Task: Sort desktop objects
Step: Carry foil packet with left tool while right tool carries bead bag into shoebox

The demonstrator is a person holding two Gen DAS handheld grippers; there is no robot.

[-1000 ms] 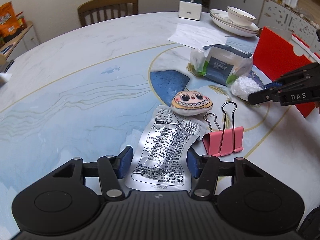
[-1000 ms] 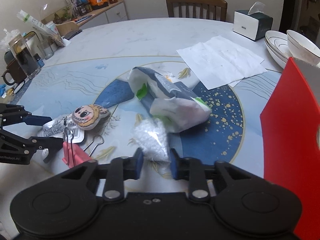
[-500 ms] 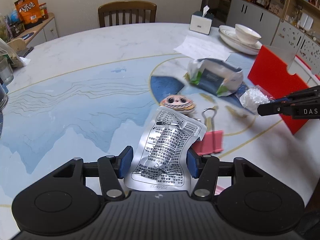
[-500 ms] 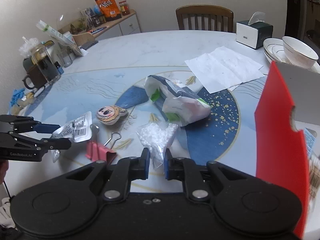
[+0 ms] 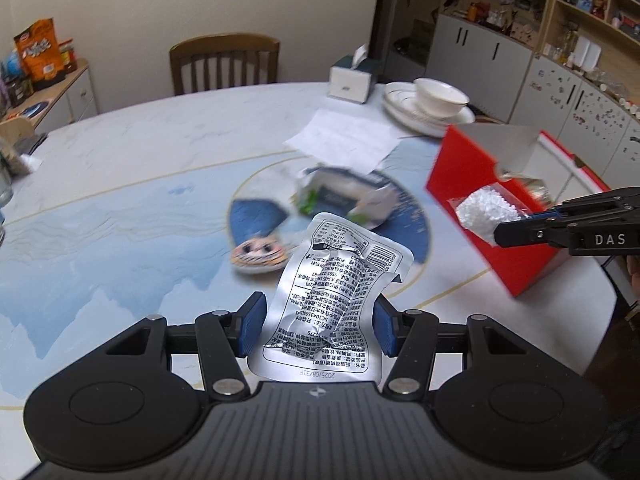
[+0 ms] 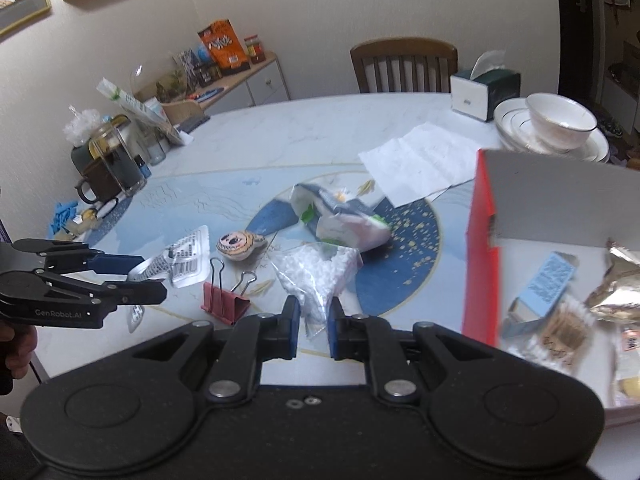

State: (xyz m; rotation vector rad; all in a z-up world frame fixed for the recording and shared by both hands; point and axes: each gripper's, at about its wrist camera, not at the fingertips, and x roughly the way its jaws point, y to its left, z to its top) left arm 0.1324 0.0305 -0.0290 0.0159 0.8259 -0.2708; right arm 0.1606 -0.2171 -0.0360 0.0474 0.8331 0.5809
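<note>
My left gripper (image 5: 318, 322) is shut on a silver foil packet (image 5: 336, 300) with black print and holds it above the table. The same left gripper (image 6: 154, 276) shows at the left of the right wrist view, the foil packet (image 6: 182, 260) hanging from it. My right gripper (image 6: 313, 324) is shut on a clear bag of white pellets (image 6: 320, 276), also lifted off the table. In the left wrist view that right gripper (image 5: 500, 232) carries the pellet bag (image 5: 482, 212) in front of the red box (image 5: 472, 188). The red box (image 6: 482, 248) stands open at the right.
On the table lie a pink binder clip (image 6: 224, 300), a cartoon-face plush (image 6: 238, 244), a white-green tissue pack (image 6: 340, 216), a paper sheet (image 6: 420, 160), stacked dishes (image 6: 556, 128) and a tissue box (image 6: 484, 88). Several packets lie inside the red box. A glass jug (image 6: 116, 164) stands far left.
Both grippers have risen from the table with their loads. The foil packet left the tabletop, and the pellet bag moved up and toward the red box.
</note>
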